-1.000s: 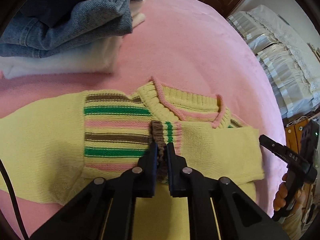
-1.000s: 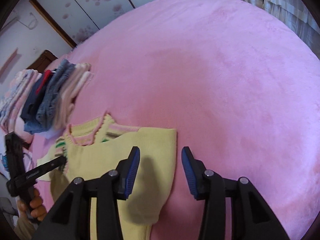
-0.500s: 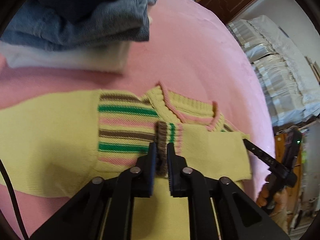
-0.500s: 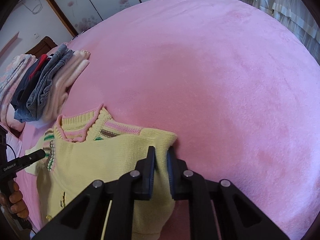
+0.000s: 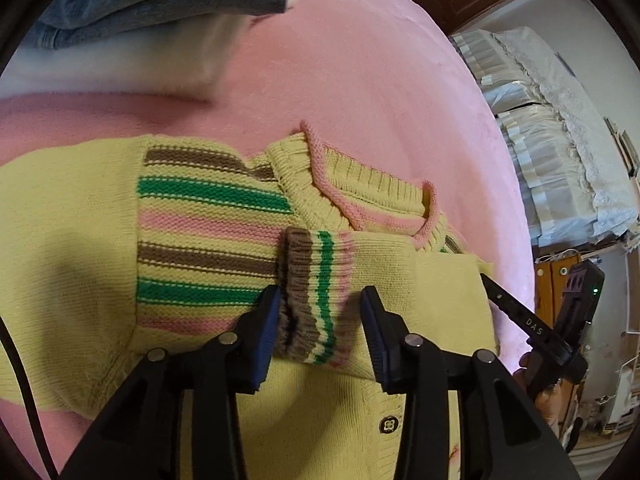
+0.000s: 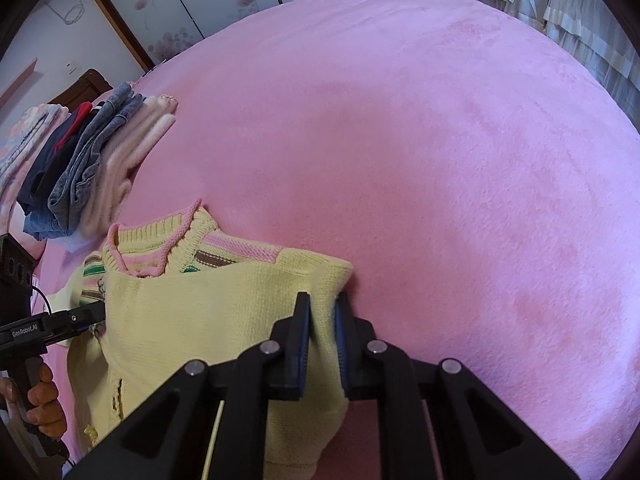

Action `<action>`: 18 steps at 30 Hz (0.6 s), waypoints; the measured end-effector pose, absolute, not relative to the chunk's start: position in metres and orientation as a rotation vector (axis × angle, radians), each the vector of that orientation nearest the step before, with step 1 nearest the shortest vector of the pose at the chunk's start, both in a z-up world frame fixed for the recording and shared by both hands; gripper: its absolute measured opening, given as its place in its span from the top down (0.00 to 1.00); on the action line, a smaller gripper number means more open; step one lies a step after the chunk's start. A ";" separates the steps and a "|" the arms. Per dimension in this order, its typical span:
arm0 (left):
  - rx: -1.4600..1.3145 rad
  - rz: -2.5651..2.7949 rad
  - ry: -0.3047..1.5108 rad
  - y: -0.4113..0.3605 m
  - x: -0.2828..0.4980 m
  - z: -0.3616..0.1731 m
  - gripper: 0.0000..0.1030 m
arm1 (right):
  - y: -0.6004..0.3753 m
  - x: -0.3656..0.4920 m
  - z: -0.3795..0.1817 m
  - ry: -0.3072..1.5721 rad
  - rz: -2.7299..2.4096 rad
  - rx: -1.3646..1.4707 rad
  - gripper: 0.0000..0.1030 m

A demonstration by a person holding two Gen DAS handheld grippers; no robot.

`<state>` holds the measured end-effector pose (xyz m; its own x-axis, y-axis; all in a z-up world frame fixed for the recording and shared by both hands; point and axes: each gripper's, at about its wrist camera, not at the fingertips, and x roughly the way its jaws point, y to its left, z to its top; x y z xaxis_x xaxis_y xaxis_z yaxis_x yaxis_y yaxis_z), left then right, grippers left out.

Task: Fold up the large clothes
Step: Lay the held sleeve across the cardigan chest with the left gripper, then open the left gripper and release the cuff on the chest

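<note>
A yellow knit sweater (image 5: 72,240) with striped shoulders and a pink-edged collar (image 5: 360,188) lies on the pink bed. Its right sleeve is folded across the chest. The striped cuff (image 5: 316,280) rests between the fingers of my left gripper (image 5: 318,304), whose jaws are opening; the pads stand clear of the cuff. My right gripper (image 6: 322,304) is shut on the folded right edge of the sweater (image 6: 208,320). Each gripper also shows in the other's view: the right gripper (image 5: 520,320) and the left gripper (image 6: 80,316).
A stack of folded clothes (image 6: 92,160) with denim on top sits beyond the sweater's left sleeve, also close overhead as the stack (image 5: 140,0). The pink blanket (image 6: 400,140) spreads wide to the right. White frilled bedding (image 5: 560,140) lies past the bed's edge. A hand (image 6: 40,396) holds the left gripper.
My left jaws, shut on the striped cuff before, have parted and the cuff lies on the sweater. My right jaws, open a second ago, have closed on the sweater's folded edge.
</note>
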<state>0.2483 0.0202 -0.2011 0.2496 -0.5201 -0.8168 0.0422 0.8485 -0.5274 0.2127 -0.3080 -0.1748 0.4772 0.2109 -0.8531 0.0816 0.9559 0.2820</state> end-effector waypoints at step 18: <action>-0.190 -0.161 1.174 0.036 0.234 -0.184 0.96 | -0.284 0.214 -0.174 1.034 0.026 0.084 0.87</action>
